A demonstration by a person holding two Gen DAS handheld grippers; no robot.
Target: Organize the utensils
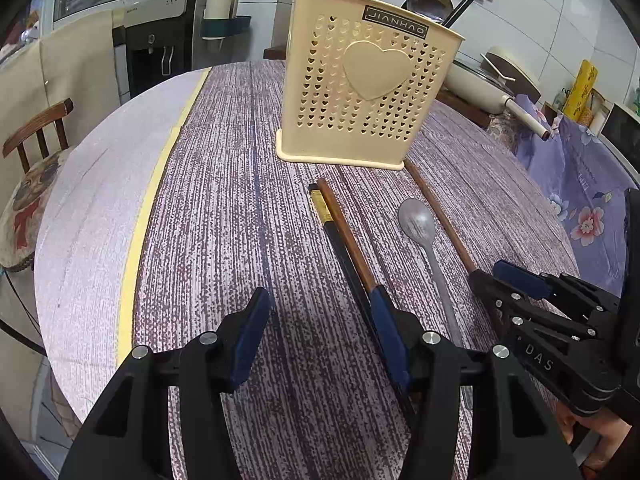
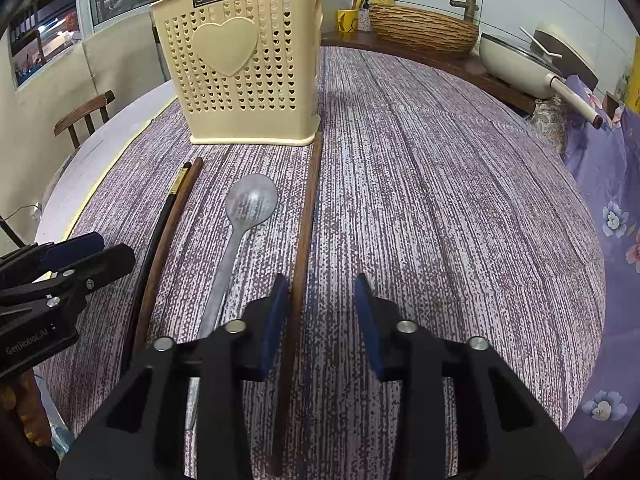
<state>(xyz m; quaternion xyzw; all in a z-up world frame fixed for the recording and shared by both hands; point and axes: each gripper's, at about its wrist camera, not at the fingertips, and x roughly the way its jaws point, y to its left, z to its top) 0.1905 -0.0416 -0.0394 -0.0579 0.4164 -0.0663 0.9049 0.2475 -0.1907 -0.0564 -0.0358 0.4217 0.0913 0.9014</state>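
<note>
Your left gripper (image 1: 320, 336) hangs low over the table (image 1: 224, 208) with jaws wide and empty, its right pad just beside the paired black chopstick (image 1: 340, 248) and brown chopstick (image 1: 348, 236), probably lined up to take them. Your right gripper (image 2: 322, 320) is likewise spread and holding nothing, the lone brown chopstick (image 2: 308, 216) just inside its left pad. The spoon (image 2: 246, 216) lies between, and all point toward the cream holder (image 2: 240, 64), where they likely belong.

A round table (image 1: 224, 208) under a purple streaked cloth is the landmark: a wooden chair (image 1: 36, 160) stands left of it, a water dispenser (image 1: 160, 40) behind, white tiled wall (image 1: 540, 20) beyond, floral fabric (image 1: 576, 184) right.
</note>
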